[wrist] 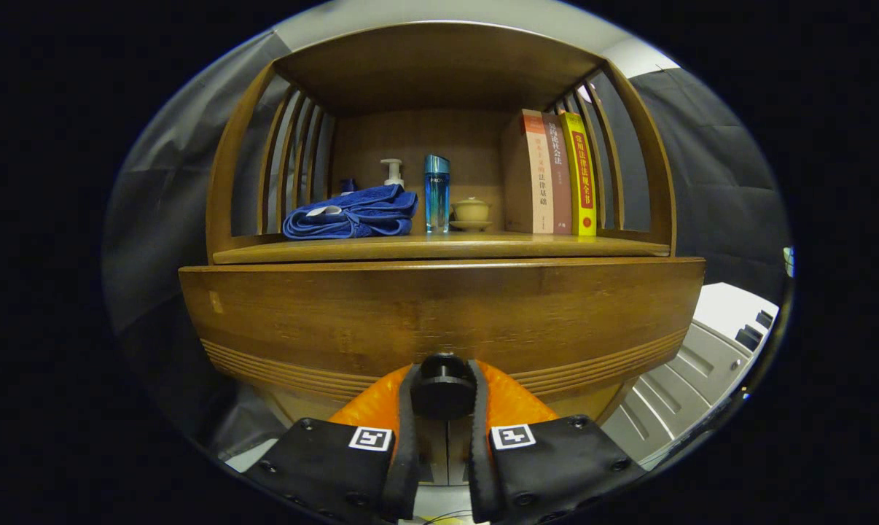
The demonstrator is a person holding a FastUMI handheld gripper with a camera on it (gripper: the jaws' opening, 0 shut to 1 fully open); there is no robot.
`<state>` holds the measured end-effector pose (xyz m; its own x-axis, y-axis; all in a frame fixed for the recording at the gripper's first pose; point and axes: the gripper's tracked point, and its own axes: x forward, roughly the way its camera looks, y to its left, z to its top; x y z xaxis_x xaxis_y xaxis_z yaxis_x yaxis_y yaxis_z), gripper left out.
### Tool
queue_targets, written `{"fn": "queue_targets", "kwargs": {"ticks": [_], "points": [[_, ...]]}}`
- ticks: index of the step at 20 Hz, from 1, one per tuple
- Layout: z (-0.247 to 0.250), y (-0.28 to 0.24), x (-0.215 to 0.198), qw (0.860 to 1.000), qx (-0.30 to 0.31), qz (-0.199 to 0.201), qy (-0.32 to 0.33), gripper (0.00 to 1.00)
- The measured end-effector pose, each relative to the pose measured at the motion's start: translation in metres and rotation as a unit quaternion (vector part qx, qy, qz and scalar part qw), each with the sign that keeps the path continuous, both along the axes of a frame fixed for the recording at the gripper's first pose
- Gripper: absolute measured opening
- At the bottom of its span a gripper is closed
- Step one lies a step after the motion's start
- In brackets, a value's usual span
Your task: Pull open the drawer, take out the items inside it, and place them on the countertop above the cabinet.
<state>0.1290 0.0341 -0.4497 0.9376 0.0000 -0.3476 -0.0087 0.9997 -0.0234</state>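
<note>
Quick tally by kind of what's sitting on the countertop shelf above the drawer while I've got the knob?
Upright books: 3
Bottles: 2, a white pump bottle and a clear blue bottle
Folded blue towel: 1
Small lidded ceramic cup on a saucer: 1
Total: 7
A dark object behind the towel is too hidden to count. The tongs grip the black round drawer knob.

Gripper (443,423) fingers sit either side of the drawer knob (443,386), both touching it. Drawer front (439,313) directly ahead of the jaws. Countertop (439,249) above and beyond it. On the countertop, left of the jaws: folded towel (352,213), pump bottle (392,172) behind it. Straight beyond the jaws: tall bottle (436,193), then lidded cup on saucer (471,213) beside it. Right: three upright books (552,173), touching each other.
</note>
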Motion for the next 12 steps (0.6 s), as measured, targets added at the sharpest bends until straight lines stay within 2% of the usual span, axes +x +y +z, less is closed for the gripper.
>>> {"fn": "queue_targets", "kwargs": {"ticks": [12], "points": [[0.022, -0.002, -0.072, 0.999, 0.004, 0.006, 0.031, 0.36]]}}
